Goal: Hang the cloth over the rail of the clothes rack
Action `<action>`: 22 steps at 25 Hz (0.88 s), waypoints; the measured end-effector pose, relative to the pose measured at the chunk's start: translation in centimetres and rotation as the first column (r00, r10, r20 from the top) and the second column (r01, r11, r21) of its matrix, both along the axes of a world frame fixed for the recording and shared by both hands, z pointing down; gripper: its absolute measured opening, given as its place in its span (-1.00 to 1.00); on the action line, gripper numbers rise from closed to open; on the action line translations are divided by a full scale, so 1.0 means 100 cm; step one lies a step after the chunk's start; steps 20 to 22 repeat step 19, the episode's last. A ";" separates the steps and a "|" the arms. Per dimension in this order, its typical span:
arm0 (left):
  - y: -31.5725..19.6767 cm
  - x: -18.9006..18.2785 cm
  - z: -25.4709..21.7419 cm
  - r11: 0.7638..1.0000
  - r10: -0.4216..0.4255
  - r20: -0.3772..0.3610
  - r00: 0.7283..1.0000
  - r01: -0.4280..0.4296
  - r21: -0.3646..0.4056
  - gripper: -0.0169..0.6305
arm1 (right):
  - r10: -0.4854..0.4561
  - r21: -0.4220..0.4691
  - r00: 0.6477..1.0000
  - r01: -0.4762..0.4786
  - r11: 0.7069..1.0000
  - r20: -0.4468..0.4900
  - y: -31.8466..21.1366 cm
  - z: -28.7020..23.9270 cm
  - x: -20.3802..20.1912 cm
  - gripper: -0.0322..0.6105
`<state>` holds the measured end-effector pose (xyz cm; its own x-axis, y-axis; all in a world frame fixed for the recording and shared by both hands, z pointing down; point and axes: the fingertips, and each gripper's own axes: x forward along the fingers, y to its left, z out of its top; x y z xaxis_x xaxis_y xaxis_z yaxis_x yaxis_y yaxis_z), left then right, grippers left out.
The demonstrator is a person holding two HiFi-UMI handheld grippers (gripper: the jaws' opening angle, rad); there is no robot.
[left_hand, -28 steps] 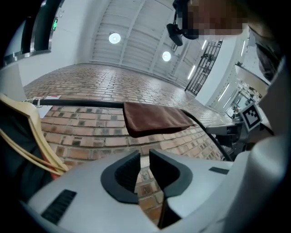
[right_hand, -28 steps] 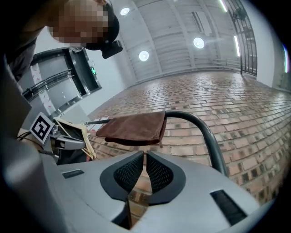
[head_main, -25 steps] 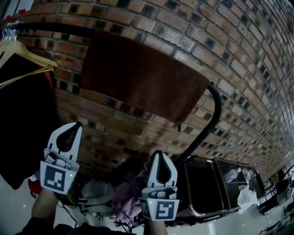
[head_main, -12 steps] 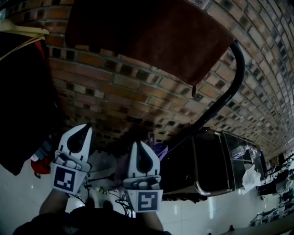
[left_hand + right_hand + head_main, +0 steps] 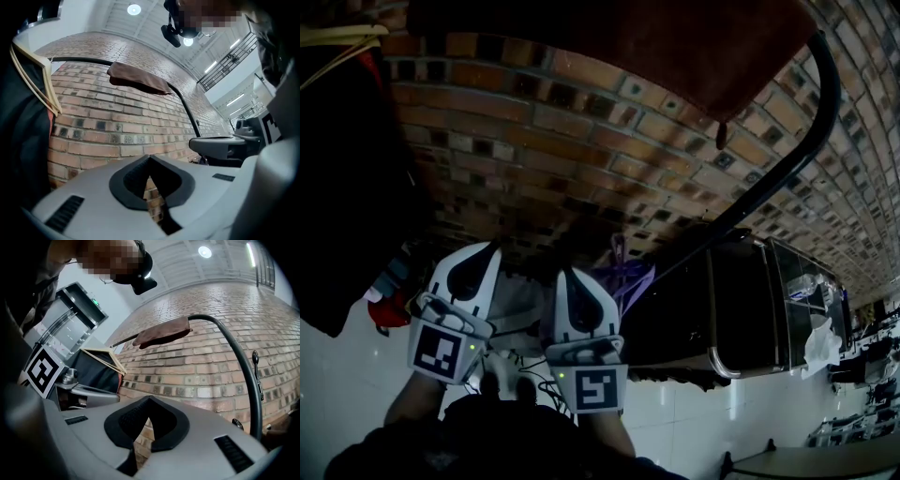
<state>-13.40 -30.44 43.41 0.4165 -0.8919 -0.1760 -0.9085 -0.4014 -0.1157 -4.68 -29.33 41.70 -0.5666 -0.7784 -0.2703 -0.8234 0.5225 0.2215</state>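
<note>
While the brown cloth (image 5: 609, 37) hangs draped over the black rail (image 5: 797, 150) against the brick wall (image 5: 534, 159), the left gripper (image 5: 483, 258) and right gripper (image 5: 570, 281), both with jaws together and empty, have dropped lower and drawn closer, side by side, than a second ago.

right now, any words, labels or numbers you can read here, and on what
No words or numbers can be read.
left gripper and right gripper: only black-and-white square marker patterns, no letters.
small green sign high on the white wall, right gripper view: too small to read.
</note>
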 end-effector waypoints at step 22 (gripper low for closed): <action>0.008 0.006 0.009 0.999 0.032 -0.001 1.000 -0.032 -0.030 -0.90 | -0.030 0.030 0.999 0.031 0.999 -0.036 0.009 0.005 -0.005 -0.83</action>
